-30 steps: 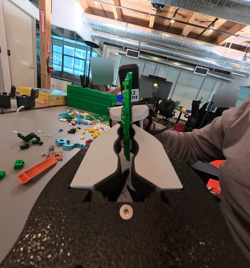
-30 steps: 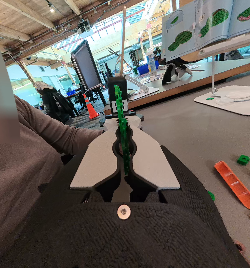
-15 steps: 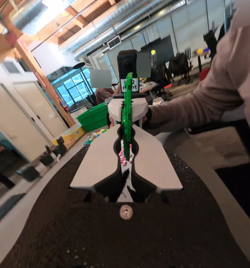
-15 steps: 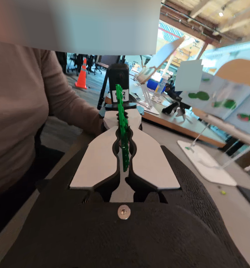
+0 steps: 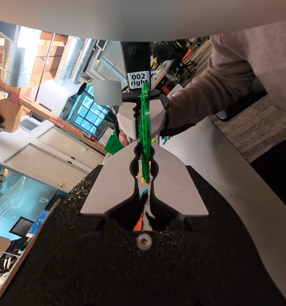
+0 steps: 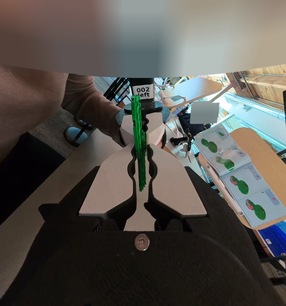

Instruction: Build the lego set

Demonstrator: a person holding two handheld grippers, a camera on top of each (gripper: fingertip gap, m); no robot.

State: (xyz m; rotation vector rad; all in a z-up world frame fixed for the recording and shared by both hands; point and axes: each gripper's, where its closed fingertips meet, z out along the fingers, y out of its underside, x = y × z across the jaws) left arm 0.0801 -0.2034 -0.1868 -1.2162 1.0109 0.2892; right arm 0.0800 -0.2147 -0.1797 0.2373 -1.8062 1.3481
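A flat green Lego plate assembly (image 5: 145, 149) stands edge-on between both grippers, lifted above the table. My left gripper (image 5: 144, 149) is shut on one end of it. My right gripper (image 6: 140, 149) is shut on the other end (image 6: 139, 157). The two grippers face each other; the right one (image 5: 141, 119) shows beyond the plate in the left wrist view, the left one (image 6: 142, 129) in the right wrist view. Both views are rolled strongly sideways. Loose bricks (image 5: 141, 175) show blurred through the gap between the left fingers.
The open instruction booklet (image 6: 238, 175) hangs on a wooden stand at the right. The grey table (image 5: 210, 149) runs diagonally, with carpet beyond its edge. A green bin (image 5: 113, 144) sits behind the grippers. A person's sleeved arms (image 5: 213, 92) hold the grippers. Left and right tips are no more than a few centimetres apart.
Both grippers, still clamped on the green plate, have rolled further sideways together; the table and room have swung to a steep tilt in both views.
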